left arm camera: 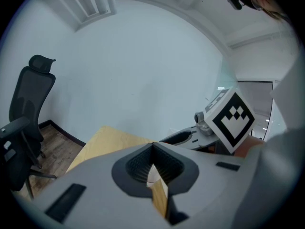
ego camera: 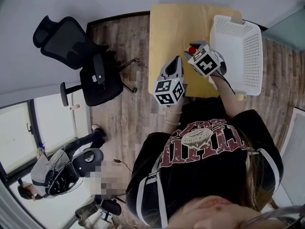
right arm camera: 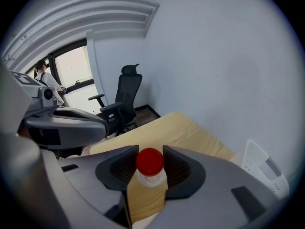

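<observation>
A small clear bottle with a red cap (right arm camera: 150, 162) stands upright between the jaws of my right gripper (right arm camera: 150, 171), which is shut on it. In the head view the red cap (ego camera: 192, 49) shows at the tip of the right gripper (ego camera: 194, 51), over the pale wooden table (ego camera: 176, 27) next to the white basket (ego camera: 238, 56). My left gripper (ego camera: 177, 60) hangs beside it over the table's near left part. Its jaws (left arm camera: 153, 165) are shut with nothing between them; only a sliver of table shows through.
The white perforated basket (right arm camera: 264, 171) sits at the table's right side. A black office chair (ego camera: 90, 66) stands on the wood floor to the left of the table. Another person (ego camera: 71, 166) is by the window at lower left. Grey walls close the far side.
</observation>
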`<state>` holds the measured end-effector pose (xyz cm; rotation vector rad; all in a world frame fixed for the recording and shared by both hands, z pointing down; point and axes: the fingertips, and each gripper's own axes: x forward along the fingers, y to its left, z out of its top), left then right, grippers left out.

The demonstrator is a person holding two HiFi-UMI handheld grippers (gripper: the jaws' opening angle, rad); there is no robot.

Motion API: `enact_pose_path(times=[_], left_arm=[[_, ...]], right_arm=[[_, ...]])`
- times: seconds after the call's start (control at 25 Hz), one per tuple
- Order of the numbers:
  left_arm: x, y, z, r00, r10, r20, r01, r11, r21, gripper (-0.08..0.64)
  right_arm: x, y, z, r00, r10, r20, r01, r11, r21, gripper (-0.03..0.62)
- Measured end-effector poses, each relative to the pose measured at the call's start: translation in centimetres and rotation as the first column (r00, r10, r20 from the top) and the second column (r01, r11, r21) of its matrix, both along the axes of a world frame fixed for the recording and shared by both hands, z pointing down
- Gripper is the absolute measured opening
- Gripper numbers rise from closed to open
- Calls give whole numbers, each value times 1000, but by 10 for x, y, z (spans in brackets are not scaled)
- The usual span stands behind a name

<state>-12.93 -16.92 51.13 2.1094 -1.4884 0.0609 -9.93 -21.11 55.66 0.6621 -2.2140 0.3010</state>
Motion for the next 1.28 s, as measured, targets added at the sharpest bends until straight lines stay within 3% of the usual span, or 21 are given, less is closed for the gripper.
enact_pose_path(times=[0.48, 1.28], left_arm=[[-3, 7, -6, 1000, -3, -1, 3, 1000, 15, 46], [6, 10, -19, 1000, 3, -2, -3, 999, 45, 46]], right_arm=[[-1, 2, 0, 1000, -8, -8, 8, 1000, 17, 170], [18, 5, -45, 985, 67, 159, -79, 994, 70, 170]])
